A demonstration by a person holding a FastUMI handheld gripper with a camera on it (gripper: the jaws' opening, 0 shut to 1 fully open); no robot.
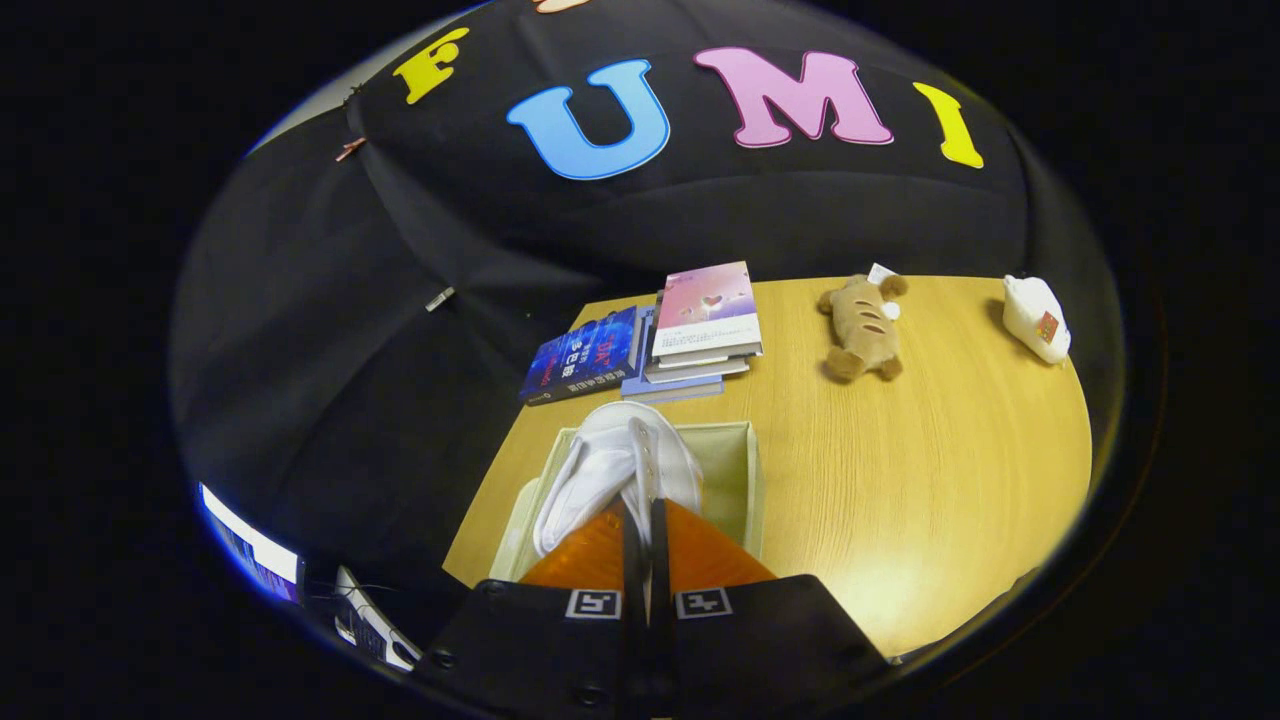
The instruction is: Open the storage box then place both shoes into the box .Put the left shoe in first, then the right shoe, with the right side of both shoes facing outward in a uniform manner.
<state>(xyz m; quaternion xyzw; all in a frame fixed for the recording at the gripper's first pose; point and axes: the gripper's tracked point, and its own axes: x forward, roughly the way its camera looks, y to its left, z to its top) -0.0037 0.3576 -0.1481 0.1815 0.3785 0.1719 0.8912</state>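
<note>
My gripper (640, 515) hangs over the open beige storage box (738, 470) on the wooden table. Its two fingers are pressed close together on the thin edge of a white shoe (610, 465). The shoe hangs just ahead of the fingertips, above or partly inside the box, lying lengthwise along it. Whether it touches the box floor is hidden by the fingers. The shoe and fingers cover much of the box's inside, so I cannot tell if another shoe lies there.
Beyond the box lies a stack of books (700, 325) with a dark blue book (583, 358) beside it. A brown plush toy (862, 327) and a white plush item (1037, 318) rest farther off on the table (950, 470). A lit screen (250, 550) glows off the table's near side.
</note>
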